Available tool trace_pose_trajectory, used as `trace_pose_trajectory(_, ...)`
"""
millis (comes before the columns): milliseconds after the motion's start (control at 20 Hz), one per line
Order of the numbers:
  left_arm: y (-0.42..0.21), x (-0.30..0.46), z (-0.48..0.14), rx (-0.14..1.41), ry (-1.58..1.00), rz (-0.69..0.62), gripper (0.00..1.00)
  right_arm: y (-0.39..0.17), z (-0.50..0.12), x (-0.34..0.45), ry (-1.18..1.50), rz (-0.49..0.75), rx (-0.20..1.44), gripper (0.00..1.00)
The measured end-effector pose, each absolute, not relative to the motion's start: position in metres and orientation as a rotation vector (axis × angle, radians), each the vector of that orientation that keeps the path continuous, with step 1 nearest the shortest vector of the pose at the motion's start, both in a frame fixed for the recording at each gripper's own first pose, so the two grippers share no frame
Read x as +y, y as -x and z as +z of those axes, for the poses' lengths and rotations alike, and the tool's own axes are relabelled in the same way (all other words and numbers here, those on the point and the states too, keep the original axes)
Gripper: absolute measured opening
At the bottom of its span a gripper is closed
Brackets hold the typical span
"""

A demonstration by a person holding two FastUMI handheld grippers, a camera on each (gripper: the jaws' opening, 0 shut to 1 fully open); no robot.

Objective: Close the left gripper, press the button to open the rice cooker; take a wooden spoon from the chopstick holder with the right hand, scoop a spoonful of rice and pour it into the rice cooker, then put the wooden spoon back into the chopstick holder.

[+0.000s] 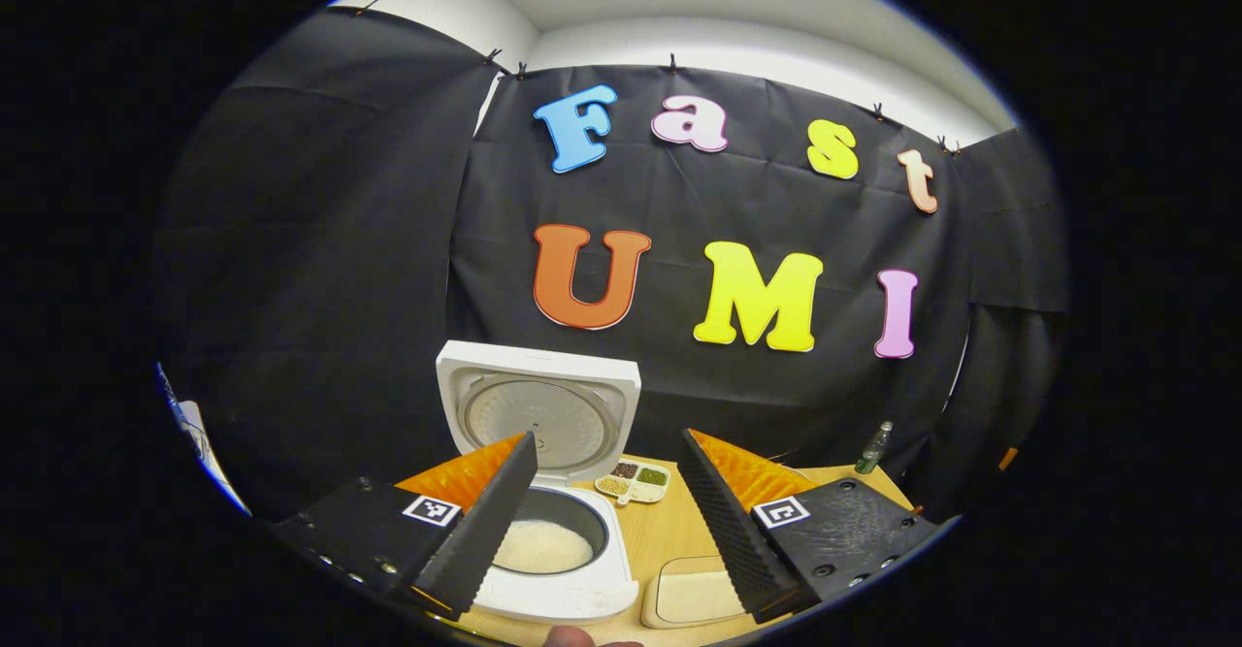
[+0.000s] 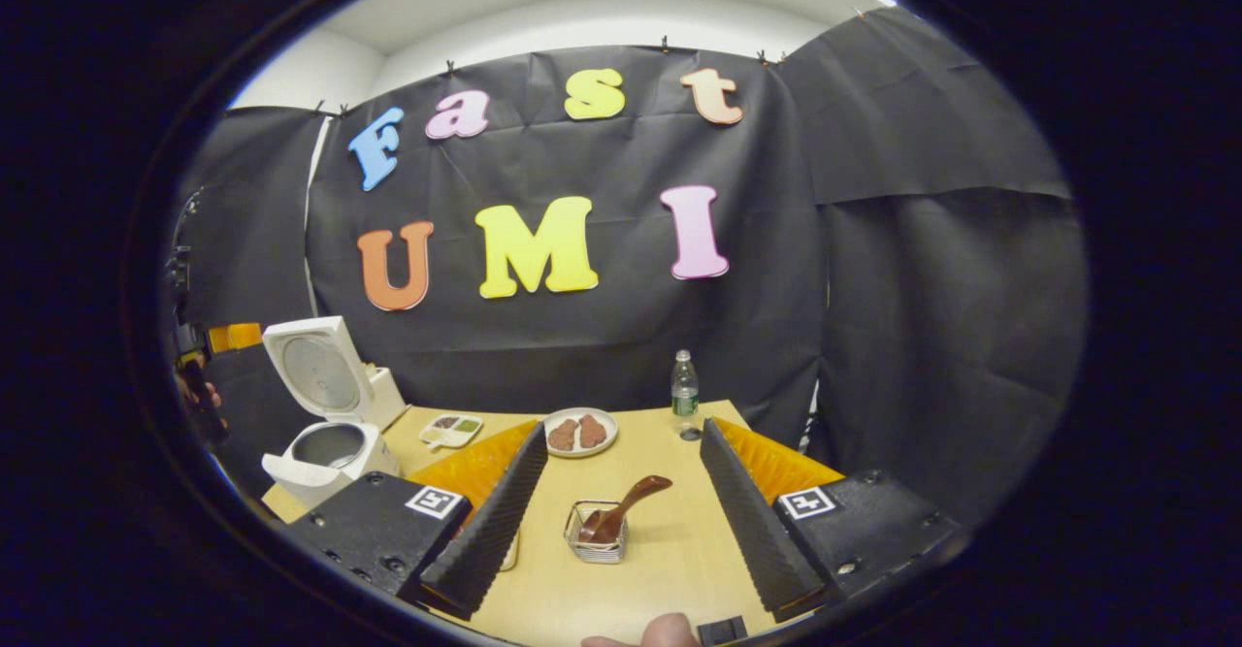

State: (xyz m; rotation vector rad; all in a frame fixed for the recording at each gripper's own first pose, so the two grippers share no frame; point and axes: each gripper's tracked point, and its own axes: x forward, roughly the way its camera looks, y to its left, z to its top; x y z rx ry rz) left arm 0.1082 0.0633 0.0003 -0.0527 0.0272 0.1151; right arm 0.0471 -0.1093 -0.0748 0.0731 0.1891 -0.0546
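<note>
1. We saw the rice cooker (image 1: 543, 492) at the worktop's (image 2: 670, 550) left end with its lid (image 1: 539, 409) standing upright and open, so we judged the button step done.
2. Its inner pot (image 1: 553, 535) held a pale layer that looked like rice; from the right gripper view we could not tell what was in the pot.
3. The wooden spoon (image 2: 621, 509) sat tilted in the chopstick holder (image 2: 595, 533), a small wire basket, with its handle leaning up and to the right; we saw nothing else in it.
4. The right tool (image 2: 621, 521) was wide open, the holder and spoon showing between its two fingers but farther off, nothing gripped.
5. The left tool (image 1: 606, 521) was also wide open, holding nothing, looking over the cooker's right rim.
6. We judged the step in hand to be picking up the spoon: the right tool would need to advance and pinch the handle, then lift it clear of the basket.
7. In the left gripper view, a shallow pale tray (image 1: 694, 594) lay just beside the cooker; we took its pale contents for rice, though we couldn't be sure.
8. Farther back, a divided dish (image 1: 634, 480) held dark, green and tan grains in separate compartments.
9. A round plate (image 2: 580, 432) carried two reddish-brown pieces, and a bottle (image 2: 685, 390) stood near the back edge.
</note>
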Motion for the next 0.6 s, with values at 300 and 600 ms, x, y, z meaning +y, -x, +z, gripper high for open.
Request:
trace_pose_trajectory(300, -0.073, 0.016, -0.002, 0.031, 0.011, 0.086, 0.94, -0.052, -0.119, -0.113, -0.128, 0.007, 0.267, 1.0)
trace_pose_trajectory(600, -0.063, -0.02, 0.016, 0.001, 0.009, 0.079, 0.94, -0.087, -0.189, -0.123, -0.183, 0.016, 0.366, 1.0)
